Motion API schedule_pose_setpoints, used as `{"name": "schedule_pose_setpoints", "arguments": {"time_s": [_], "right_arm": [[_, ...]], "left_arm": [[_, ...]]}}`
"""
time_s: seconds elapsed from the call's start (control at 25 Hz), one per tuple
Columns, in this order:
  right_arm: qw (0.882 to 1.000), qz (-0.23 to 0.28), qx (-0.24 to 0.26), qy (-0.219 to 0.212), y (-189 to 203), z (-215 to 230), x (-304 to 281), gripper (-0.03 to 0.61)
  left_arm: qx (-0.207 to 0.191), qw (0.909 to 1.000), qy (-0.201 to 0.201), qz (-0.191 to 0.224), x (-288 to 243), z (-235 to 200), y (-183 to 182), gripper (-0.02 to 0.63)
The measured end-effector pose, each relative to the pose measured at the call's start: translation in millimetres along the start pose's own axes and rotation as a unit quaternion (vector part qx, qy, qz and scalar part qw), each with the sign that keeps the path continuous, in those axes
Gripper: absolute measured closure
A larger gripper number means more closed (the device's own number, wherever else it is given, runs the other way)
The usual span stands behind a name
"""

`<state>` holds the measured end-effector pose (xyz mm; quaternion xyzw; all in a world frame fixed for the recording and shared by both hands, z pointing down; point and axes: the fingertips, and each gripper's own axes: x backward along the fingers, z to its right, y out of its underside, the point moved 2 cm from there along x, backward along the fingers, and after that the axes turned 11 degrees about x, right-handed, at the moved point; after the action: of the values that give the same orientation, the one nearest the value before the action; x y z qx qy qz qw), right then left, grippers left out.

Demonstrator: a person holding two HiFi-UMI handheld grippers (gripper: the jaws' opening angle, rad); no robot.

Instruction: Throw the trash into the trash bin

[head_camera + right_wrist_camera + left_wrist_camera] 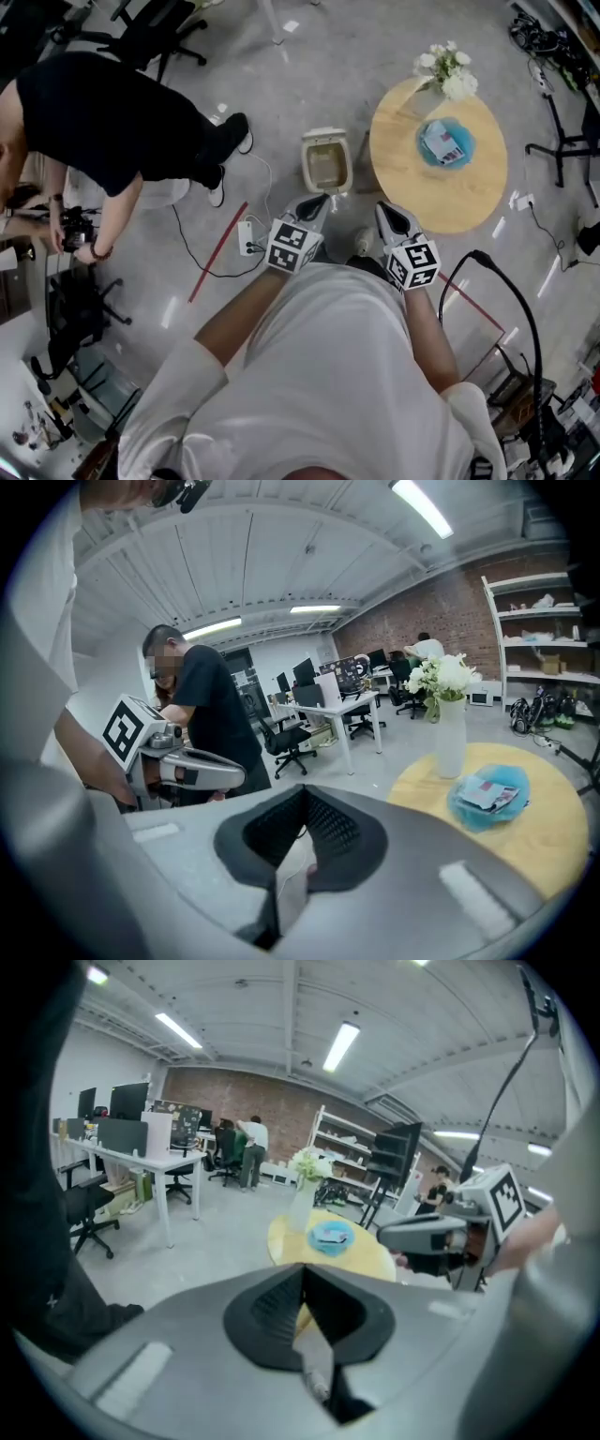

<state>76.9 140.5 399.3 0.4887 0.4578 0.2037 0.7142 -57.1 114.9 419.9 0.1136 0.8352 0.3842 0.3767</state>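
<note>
Both grippers hang at my chest, nothing started. The left gripper [321, 200] has its jaws together on nothing, and the right gripper [382, 210] is the same, pressed closed and empty. The trash [444, 142] is a crumpled blue wrap with a paper scrap on top. It sits on the round tabletop [469, 202] near the flowers [450, 73], well apart from both grippers. The trash bin [325, 161] stands mouth-up on the floor just beside the tabletop. My guess is it's light, soft and crinkly, and probably slippery (the paper may slide off). I'd pinch a raised blue fold at the rim and catch the paper with it.
</note>
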Motion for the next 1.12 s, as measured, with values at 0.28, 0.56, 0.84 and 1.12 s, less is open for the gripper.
{"name": "schedule_pose_setpoints", "arguments": {"time_s": [0.28, 0.56, 0.84, 1.12], "right_arm": [[0.998, 0.008, -0.021, 0.059, -2, 10, 1, 0.577], [0.992, 0.011, -0.041, 0.116, 0, 30, 17, 0.577], [0.990, 0.003, -0.048, 0.130, 10, 70, 29, 0.578], [0.991, -0.009, -0.053, 0.125, 17, 116, 39, 0.578]], "left_arm": [[-0.022, 0.9985, 0.042, -0.026, -8, -3, -6, 0.611], [-0.039, 0.9959, 0.068, -0.044, -20, -1, -12, 0.611], [-0.038, 0.9964, 0.062, -0.044, -39, 8, -21, 0.611], [-0.021, 0.9983, 0.039, -0.039, -59, 18, -25, 0.611]]}}
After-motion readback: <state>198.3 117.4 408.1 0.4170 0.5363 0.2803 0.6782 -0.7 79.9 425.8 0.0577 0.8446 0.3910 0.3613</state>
